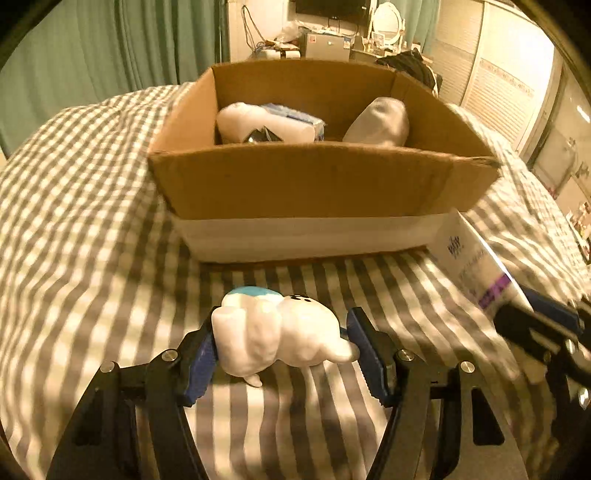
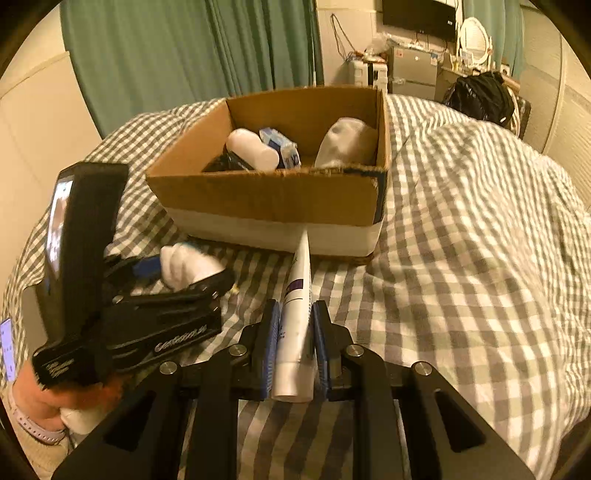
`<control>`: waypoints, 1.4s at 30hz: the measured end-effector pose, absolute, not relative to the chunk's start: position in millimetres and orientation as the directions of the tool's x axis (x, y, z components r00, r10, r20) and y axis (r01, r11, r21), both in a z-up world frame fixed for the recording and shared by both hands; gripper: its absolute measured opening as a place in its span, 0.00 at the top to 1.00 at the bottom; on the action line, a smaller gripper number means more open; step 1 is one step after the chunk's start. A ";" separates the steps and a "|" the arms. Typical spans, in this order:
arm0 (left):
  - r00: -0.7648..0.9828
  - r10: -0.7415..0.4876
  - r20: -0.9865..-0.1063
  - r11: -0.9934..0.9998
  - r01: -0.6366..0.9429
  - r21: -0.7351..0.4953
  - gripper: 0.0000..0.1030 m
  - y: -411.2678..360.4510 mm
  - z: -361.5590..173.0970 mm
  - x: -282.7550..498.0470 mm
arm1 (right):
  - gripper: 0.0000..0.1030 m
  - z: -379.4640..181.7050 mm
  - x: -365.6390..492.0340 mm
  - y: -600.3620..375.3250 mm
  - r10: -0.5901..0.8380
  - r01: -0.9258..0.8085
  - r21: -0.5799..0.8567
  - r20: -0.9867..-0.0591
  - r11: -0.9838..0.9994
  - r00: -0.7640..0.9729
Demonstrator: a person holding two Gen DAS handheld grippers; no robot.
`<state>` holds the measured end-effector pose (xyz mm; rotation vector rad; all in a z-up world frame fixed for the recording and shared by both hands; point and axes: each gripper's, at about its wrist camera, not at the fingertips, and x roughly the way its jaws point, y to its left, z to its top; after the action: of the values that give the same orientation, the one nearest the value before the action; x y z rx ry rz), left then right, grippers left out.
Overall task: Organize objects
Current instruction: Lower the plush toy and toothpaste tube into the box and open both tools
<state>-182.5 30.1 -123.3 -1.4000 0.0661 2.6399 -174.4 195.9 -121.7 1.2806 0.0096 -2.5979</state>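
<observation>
My left gripper (image 1: 282, 345) is shut on a white plush toy (image 1: 277, 332) with a blue cap, held just above the checked bedspread in front of the cardboard box (image 1: 306, 181). It also shows in the right wrist view (image 2: 188, 266), at the left. My right gripper (image 2: 295, 332) is shut on a white tube (image 2: 297, 314) with a purple band, nozzle end pointing at the box (image 2: 273, 199). The tube also shows in the left wrist view (image 1: 476, 258), at the right. The box holds a white bottle (image 2: 253, 149), a blue pack (image 2: 282, 147) and a white sock (image 2: 345, 142).
The box sits on a bed with a grey-and-white checked cover (image 2: 461, 240). Green curtains (image 2: 192, 48) hang behind. A desk with a mirror (image 2: 476, 35) and a black bag (image 2: 480, 96) stand at the far right.
</observation>
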 end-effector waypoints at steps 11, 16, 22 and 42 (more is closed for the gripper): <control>-0.698 0.166 -0.696 -0.980 -0.193 -0.040 0.34 30.4 -31.8 -113.5 | 0.83 -53.9 -116.7 186.2 -0.202 0.229 0.051 -0.678 -0.972 -0.706; -0.752 0.160 -0.640 -0.977 -0.211 0.003 0.34 32.7 30.1 -103.3 | 0.83 -2.0 -92.2 182.2 -0.203 0.237 0.020 -0.591 -0.971 -0.781; -0.815 0.161 -0.557 -0.976 -0.216 0.033 0.34 25.8 89.8 -118.7 | 0.83 60.3 -94.1 176.5 -0.222 0.263 -0.017 -0.489 -0.965 -0.843; -0.741 0.166 -0.650 -0.975 -0.220 0.002 0.34 34.4 6.7 -312.0 | 0.83 29.6 -309.8 165.0 -0.299 0.290 0.107 -0.562 -0.951 -0.772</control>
<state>-312.0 34.4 6.7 -1.0163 0.1154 2.7500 -309.8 165.0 29.6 0.8574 -0.0205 -2.6940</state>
